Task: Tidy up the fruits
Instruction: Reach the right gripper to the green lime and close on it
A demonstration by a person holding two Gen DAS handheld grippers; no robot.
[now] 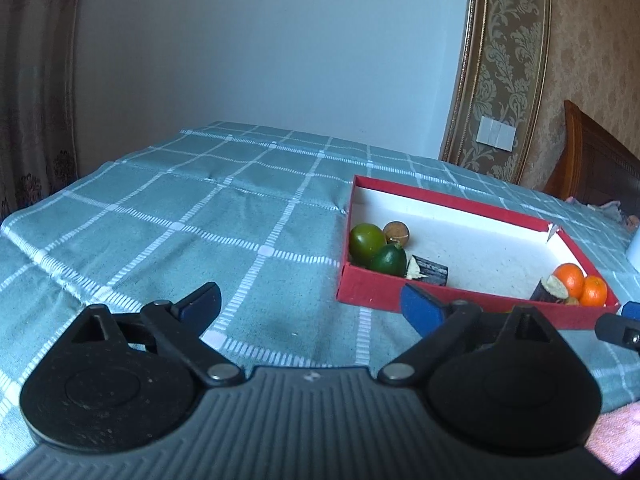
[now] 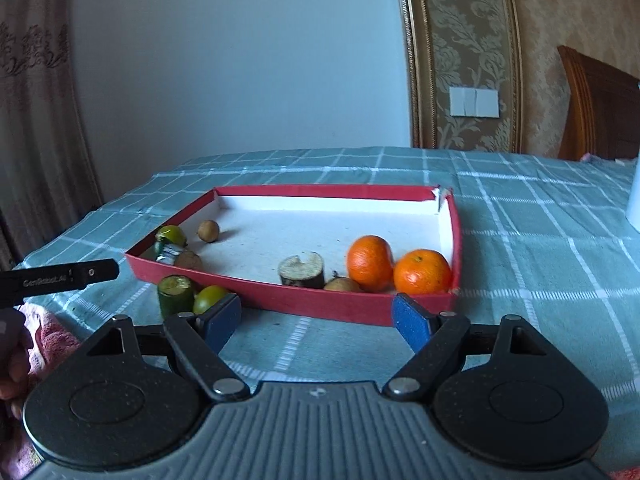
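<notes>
Both tongs stand wide and empty over the checked tabletop (image 2: 520,240): left tongs (image 1: 312,300), right tongs (image 2: 316,316). Two oranges (image 2: 422,272) sit in the red box's (image 2: 320,304) right corner, green fruits (image 1: 366,240) at its left. A glossy green fruit (image 2: 210,298) waits outside the box: probably the next pick, needing a gentle, centred squeeze.

Both grippers show black linkage arms, silver pivot rivets and blue pads (image 2: 412,326) on ribbed grey bodies; the left gripper (image 2: 60,278) carries white lettering.
</notes>
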